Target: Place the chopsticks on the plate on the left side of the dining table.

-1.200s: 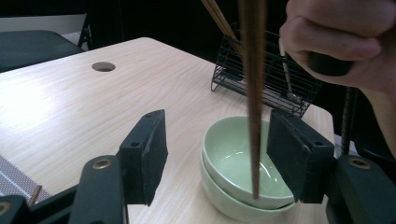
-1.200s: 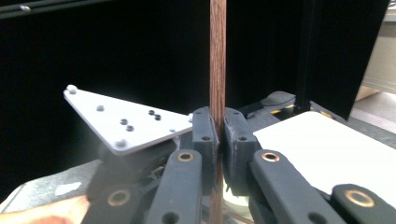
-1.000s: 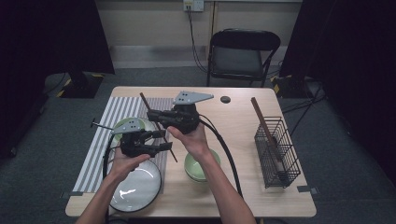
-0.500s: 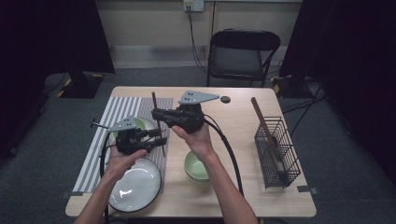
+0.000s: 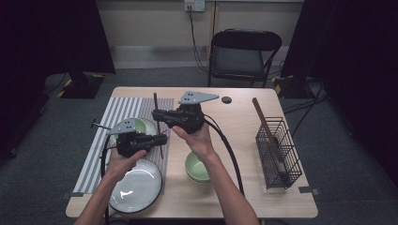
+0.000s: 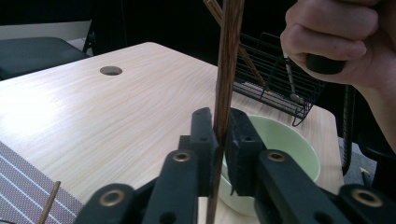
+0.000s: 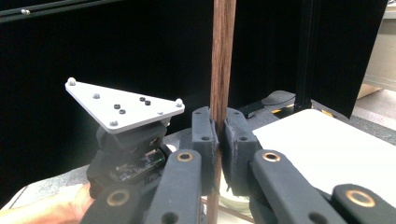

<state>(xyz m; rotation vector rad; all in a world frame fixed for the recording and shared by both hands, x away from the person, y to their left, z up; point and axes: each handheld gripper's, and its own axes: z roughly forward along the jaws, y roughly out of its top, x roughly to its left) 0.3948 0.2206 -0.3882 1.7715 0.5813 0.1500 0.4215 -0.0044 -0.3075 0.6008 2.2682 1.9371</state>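
Chopstick pinched by both: right gripper near far end, left gripper just closed near near end; long axis toward table's far edge.

L gripper fingers just closed onto the wooden stick, now clamped w/ R gripper.

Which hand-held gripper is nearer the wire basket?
Right. The right hand-held gripper is mid-table; the left hand-held gripper sits over the striped mat, farther from the wire basket.
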